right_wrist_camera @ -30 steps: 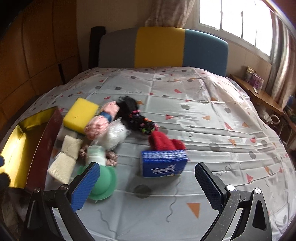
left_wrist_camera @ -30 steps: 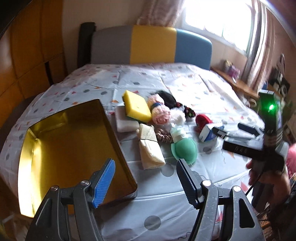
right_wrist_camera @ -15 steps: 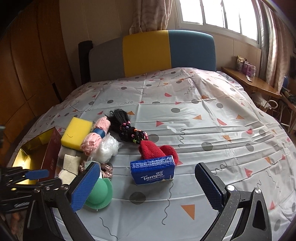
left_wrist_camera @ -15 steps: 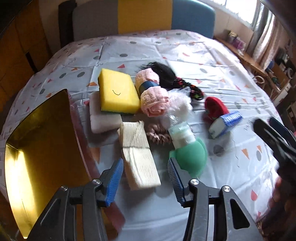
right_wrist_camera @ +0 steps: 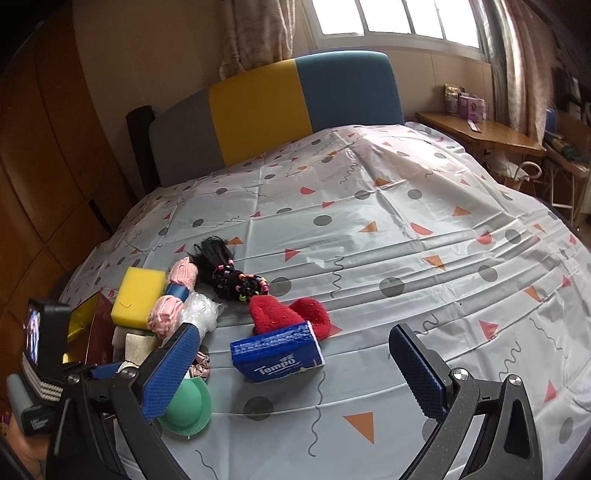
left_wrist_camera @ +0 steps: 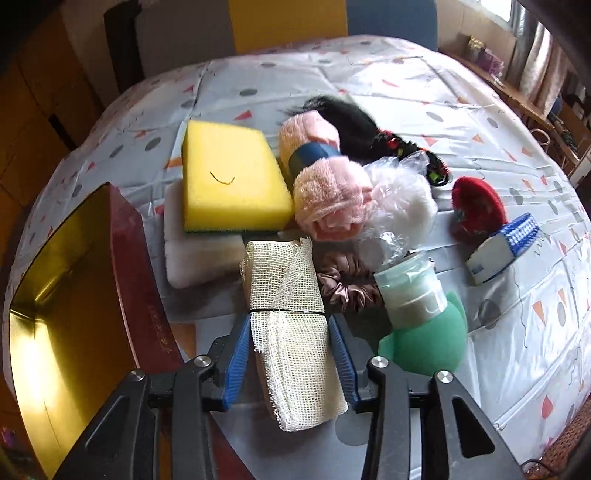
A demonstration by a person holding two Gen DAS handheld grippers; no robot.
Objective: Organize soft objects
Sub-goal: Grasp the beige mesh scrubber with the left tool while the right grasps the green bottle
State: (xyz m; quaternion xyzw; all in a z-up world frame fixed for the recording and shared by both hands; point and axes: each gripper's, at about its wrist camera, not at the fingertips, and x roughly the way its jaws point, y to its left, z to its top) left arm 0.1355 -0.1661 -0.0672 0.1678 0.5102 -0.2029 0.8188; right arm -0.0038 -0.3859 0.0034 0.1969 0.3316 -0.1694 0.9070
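left tool point(left_wrist_camera: 290, 356) closing around cream mesh cloth point(left_wrist_camera: 291, 317), beside gold-lined box point(left_wrist_camera: 55, 295)

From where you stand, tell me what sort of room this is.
Most likely a bedroom. The soft things lie on a wide bed under a patterned cover, with a padded grey, yellow and blue headboard at its far end, a curtained window behind it and a wooden side table beside it.
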